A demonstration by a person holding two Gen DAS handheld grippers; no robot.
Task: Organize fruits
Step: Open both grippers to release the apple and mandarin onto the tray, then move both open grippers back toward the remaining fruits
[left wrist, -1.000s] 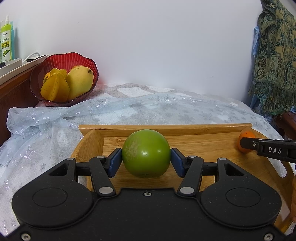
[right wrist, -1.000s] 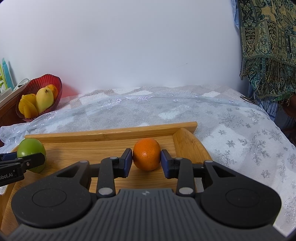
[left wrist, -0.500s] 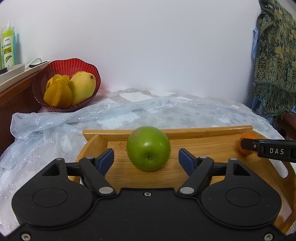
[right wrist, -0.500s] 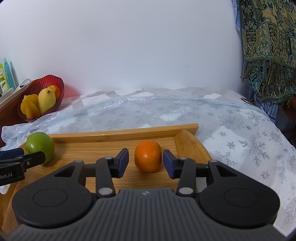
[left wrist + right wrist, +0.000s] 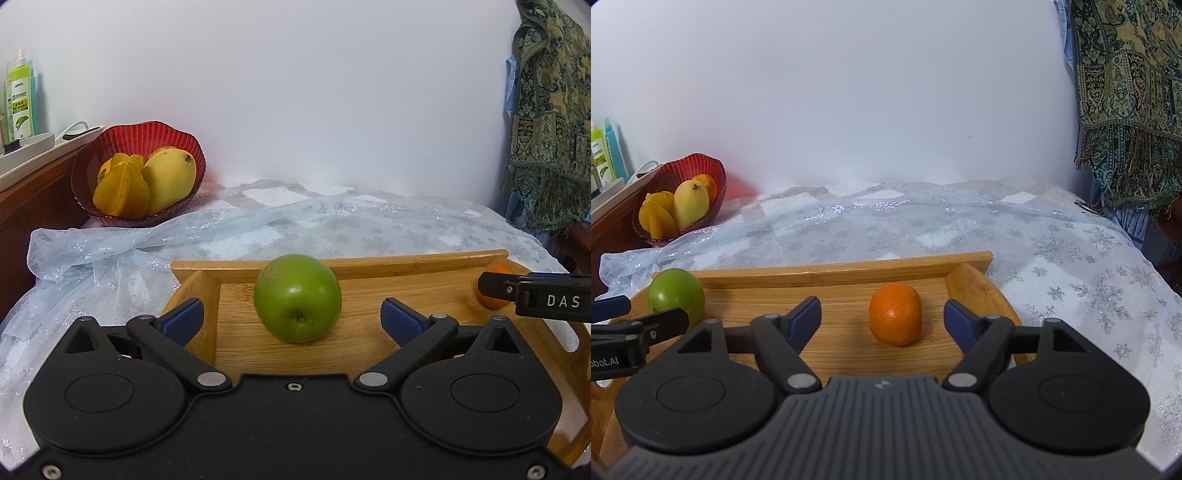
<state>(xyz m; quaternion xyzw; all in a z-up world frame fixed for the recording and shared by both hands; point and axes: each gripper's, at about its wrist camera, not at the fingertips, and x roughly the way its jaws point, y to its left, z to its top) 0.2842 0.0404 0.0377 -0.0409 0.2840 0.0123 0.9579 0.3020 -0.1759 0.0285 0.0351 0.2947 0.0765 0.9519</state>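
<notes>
A green apple (image 5: 297, 297) rests on the wooden tray (image 5: 406, 264), stem end toward the camera. My left gripper (image 5: 291, 318) straddles it, jaws opening wide, blue pads clear of the fruit on both sides. In the right wrist view an orange (image 5: 895, 314) sits on the same tray (image 5: 827, 271), between the opening jaws of my right gripper (image 5: 882, 322), with a gap on each side. The apple (image 5: 676, 295) shows at that view's left, behind a finger of the left gripper. The orange (image 5: 493, 301) peeks out behind the right gripper's finger at the left wrist view's right edge.
A red glass bowl (image 5: 110, 142) with a mango and starfruit stands at the back left, by a wooden shelf with bottles (image 5: 22, 99). A glittery pale cloth (image 5: 332, 229) covers the surface. A patterned fringed fabric (image 5: 546, 129) hangs at the right.
Both grippers have spread their jaws and let go: the left released the green apple, the right released the orange. Both fruits now rest on the tray. Neither hand has shifted.
</notes>
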